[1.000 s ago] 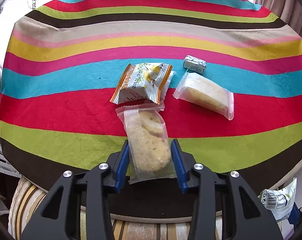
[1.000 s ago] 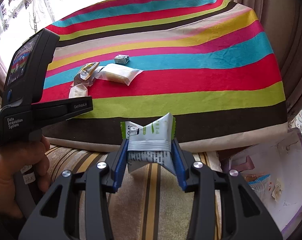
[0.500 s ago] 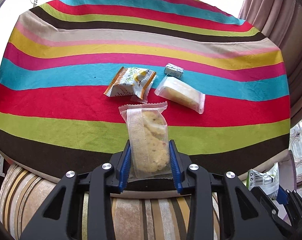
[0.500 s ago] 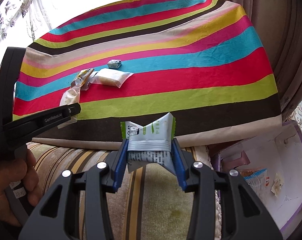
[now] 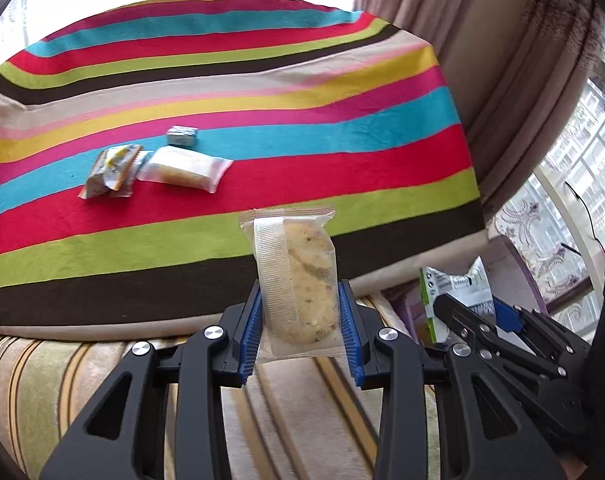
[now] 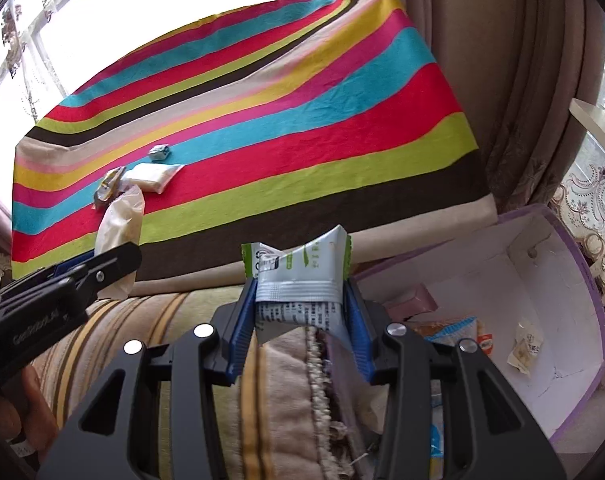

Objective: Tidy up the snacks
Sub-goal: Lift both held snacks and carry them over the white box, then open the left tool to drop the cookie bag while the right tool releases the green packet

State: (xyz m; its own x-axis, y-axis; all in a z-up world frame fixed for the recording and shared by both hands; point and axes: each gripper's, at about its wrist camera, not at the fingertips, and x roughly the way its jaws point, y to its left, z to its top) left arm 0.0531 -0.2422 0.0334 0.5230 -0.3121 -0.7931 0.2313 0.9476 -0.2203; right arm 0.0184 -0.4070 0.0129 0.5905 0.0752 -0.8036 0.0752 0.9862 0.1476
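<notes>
We are mid-carry: our left gripper [image 5: 300,316] clamps a cookie pack [image 5: 298,280] and our right gripper [image 6: 300,312] a green sachet [image 6: 298,280], both off the table [image 5: 262,80]. Next, we judge, each goes over the box [image 6: 558,280] at right and lets go.

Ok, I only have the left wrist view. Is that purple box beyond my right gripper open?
Observer: Yes. In the right wrist view the purple-rimmed box faces the camera with its white interior showing.
Operator: Anything inside?
Observer: A pink packet lies by the left wall, and a small cream packet lies apart from it to the right.
Operator: How's the right grip?
Observer: The right gripper is shut on the green-and-white packet, with a blue finger on each side edge.
</notes>
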